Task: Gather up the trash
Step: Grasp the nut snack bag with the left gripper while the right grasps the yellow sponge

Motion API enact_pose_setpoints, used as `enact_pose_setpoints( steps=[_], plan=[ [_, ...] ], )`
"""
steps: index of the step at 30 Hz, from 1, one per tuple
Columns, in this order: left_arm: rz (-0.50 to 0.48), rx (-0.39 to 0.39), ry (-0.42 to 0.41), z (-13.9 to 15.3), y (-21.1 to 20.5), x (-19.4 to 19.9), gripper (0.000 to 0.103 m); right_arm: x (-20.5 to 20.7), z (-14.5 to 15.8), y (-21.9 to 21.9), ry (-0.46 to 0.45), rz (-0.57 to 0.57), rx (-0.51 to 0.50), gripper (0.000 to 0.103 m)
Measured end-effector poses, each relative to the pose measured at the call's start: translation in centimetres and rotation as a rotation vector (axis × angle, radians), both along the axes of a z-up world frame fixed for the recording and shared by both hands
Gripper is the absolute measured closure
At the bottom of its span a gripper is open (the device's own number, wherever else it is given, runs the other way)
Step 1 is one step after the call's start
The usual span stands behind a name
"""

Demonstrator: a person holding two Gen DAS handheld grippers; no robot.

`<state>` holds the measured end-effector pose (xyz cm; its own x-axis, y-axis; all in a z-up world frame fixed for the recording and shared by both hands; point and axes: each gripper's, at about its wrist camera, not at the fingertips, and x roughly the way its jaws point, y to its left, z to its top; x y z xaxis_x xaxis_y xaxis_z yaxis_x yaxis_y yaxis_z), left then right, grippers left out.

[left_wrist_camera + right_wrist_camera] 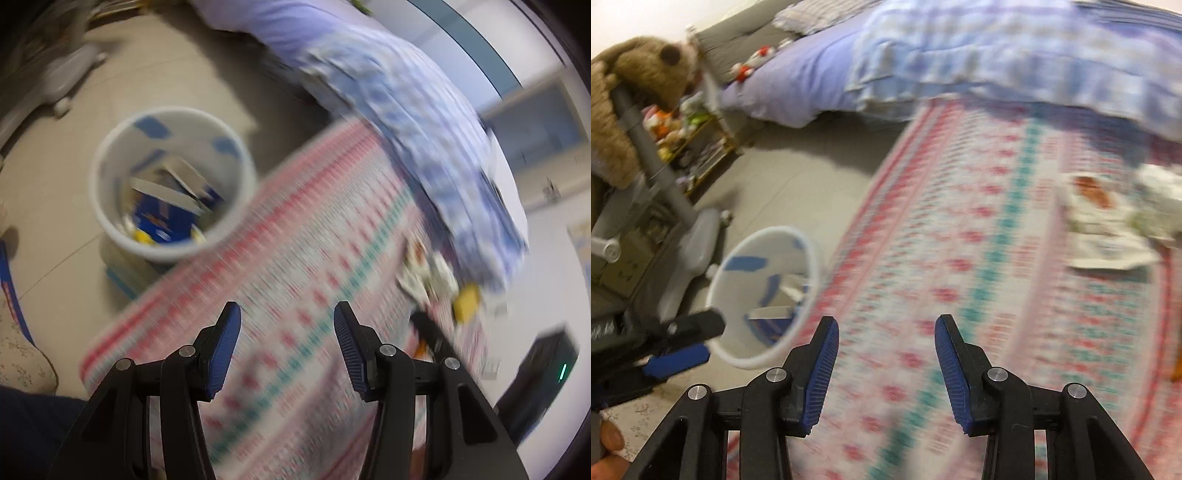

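Note:
A white bin [110, 221] stands on the floor beside the bed, with a blue packet [159, 218] and grey card pieces inside. My left gripper [287, 317] hangs open and empty over the patterned bedsheet [295, 240]. Crumpled wrappers [428, 273] and a yellow scrap [467, 301] lie on the sheet to its right. My right gripper [886, 328] is also open and empty above the sheet, with the bin [812, 258] to its lower left and the wrappers [1108, 229] at far right. In the right wrist view the left gripper [701, 339] shows near the bin's rim.
A blue checked quilt [997, 55] covers the bed beyond the sheet. A brown teddy bear [635, 85], a toy shelf [690, 136] and a grey chair base [694, 240] stand on the tiled floor to the left. A black box [543, 373] sits at right.

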<state>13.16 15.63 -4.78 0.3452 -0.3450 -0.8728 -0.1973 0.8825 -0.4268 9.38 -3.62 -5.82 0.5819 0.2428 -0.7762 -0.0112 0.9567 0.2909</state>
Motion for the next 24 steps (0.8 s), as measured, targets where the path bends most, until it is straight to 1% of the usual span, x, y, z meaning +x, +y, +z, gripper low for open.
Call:
enact_pose_setpoints(
  steps=[2, 5, 9, 11, 12, 13, 15, 17, 19, 20, 24],
  plan=[
    [-0.081, 0.000, -0.004, 0.6, -2.9, -1.1, 0.048, -0.8, 1.0, -2.4, -0.004, -0.029, -0.014, 0.055],
    [-0.166, -0.016, 0.016, 0.8, -6.3, -1.9, 0.048, -1.6, 3.0, -6.3, -0.019, -0.072, -0.038, 0.055],
    [-0.194, -0.026, 0.015, 1.6, -9.0, -2.6, 0.048, -2.3, 5.0, -11.1, -0.021, -0.121, -0.103, 0.055],
    [-0.196, -0.023, -0.012, 2.4, -10.4, -2.4, 0.048, -2.5, 5.5, -13.4, -0.022, -0.150, -0.134, 0.054],
    [-0.207, 0.003, -0.033, 2.9, -11.5, -2.0, 0.048, -2.7, 5.6, -14.9, -0.024, -0.169, -0.147, 0.051],
    [-0.218, 0.029, -0.049, 3.1, -12.4, -1.6, 0.048, -2.7, 5.5, -15.9, -0.023, -0.187, -0.148, 0.050],
    [-0.245, 0.091, -0.082, 3.3, -14.7, -0.1, 0.048, -3.1, 4.9, -18.5, -0.015, -0.238, -0.115, 0.050],
    [-0.269, 0.130, -0.102, 2.8, -16.8, 1.7, 0.048, -3.2, 4.1, -20.2, 0.006, -0.273, -0.091, 0.050],
    [-0.306, 0.188, -0.094, 1.2, -19.3, 3.9, 0.048, -3.0, 3.6, -20.7, 0.031, -0.277, -0.091, 0.050],
    [-0.314, 0.204, -0.086, 0.3, -20.1, 4.9, 0.048, -2.8, 3.5, -20.9, 0.035, -0.274, -0.093, 0.050],
    [-0.342, 0.206, -0.046, -3.6, -22.8, 9.1, 0.048, -2.5, 3.1, -21.4, 0.046, -0.259, -0.096, 0.050]
  ],
)
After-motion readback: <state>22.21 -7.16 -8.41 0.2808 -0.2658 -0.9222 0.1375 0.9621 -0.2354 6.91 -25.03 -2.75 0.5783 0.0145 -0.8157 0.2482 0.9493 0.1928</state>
